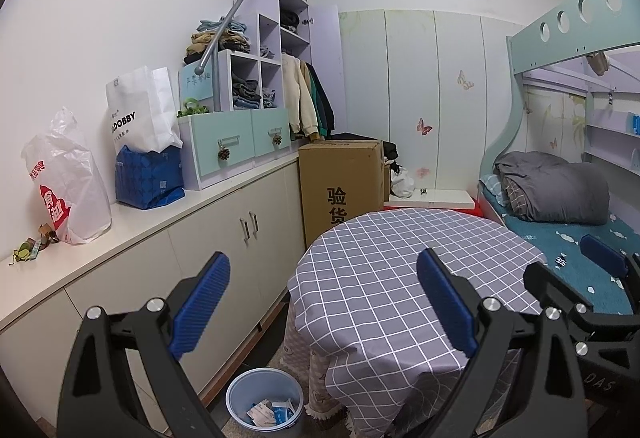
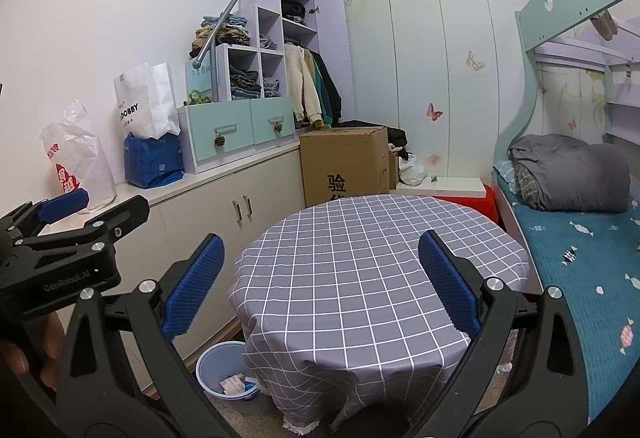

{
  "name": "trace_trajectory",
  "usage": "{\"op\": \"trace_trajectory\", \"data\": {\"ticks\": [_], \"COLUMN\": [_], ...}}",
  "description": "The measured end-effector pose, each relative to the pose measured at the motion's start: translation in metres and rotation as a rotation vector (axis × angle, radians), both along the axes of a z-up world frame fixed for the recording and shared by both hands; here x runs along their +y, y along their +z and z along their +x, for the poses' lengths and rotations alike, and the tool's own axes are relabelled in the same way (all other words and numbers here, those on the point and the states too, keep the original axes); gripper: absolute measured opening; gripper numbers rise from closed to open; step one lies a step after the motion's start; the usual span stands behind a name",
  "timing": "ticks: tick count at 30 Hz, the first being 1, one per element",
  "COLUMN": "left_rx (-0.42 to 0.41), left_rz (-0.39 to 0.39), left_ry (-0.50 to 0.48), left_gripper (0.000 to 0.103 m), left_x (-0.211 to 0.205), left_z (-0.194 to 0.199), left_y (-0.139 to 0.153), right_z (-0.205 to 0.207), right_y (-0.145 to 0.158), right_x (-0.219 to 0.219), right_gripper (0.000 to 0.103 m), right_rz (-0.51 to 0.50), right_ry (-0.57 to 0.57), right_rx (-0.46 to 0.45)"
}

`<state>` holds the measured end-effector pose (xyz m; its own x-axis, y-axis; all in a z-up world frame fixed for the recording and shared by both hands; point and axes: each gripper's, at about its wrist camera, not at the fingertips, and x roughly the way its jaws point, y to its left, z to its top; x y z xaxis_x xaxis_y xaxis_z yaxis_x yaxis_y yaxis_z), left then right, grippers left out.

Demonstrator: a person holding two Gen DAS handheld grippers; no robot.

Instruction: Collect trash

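Note:
A pale blue trash bin [image 1: 240,394] stands on the floor between the round table and the cabinets, with several paper wrappers [image 1: 272,412] inside; in the right wrist view the bin [image 2: 218,362] is partly hidden under the tablecloth. Small green and brown scraps [image 1: 32,246] lie on the counter at far left. My left gripper [image 1: 324,302] hovers open and empty above the table's near edge. My right gripper [image 2: 320,284] is open and empty too, just right of the left one. Each shows in the other's view: right gripper [image 1: 576,274], left gripper [image 2: 92,210].
The round table [image 1: 380,278] wears a grey checked cloth. White cabinets with a long counter [image 1: 160,210] run along the left, bearing plastic bags [image 1: 68,190] and drawers. A cardboard box [image 1: 340,182] stands behind the table, a bunk bed [image 1: 580,238] at right. A hand [image 2: 24,358] holds the left gripper.

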<state>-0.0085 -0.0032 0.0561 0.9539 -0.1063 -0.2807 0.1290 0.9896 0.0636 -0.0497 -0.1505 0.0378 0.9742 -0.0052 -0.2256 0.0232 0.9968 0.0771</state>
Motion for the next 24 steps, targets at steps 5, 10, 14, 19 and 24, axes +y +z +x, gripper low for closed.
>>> {"op": "trace_trajectory", "data": {"ticks": [5,10,14,19,24], "left_rx": [0.002,0.006,0.007,0.009,0.01], "left_rz": [0.001,0.004,0.006,0.008,0.01], "left_ry": [0.0,0.001,0.0,-0.002,-0.001], "left_gripper": [0.093,0.093,0.093,0.093,0.093], "left_x": [-0.0003,0.0001,-0.0001,0.0002,0.0005], "left_z": [0.0005,0.0018,0.0017,0.0027,0.0034], "left_y": [-0.0002,-0.0008,-0.001,-0.0009,-0.0012], "right_z": [0.0006,0.0007,0.0008,0.0011,0.0014], "right_y": [-0.0018,-0.0028,-0.003,-0.0039,-0.0039], "right_x": [0.0032,0.0028,0.0026,0.003,0.0024], "right_gripper": [0.096,0.096,0.096,0.096,0.096], "right_rz": [0.004,0.009,0.011,0.014,0.016], "right_ry": [0.005,0.007,0.009,0.012,0.014], "right_rx": [0.004,0.007,0.007,0.007,0.009]}}
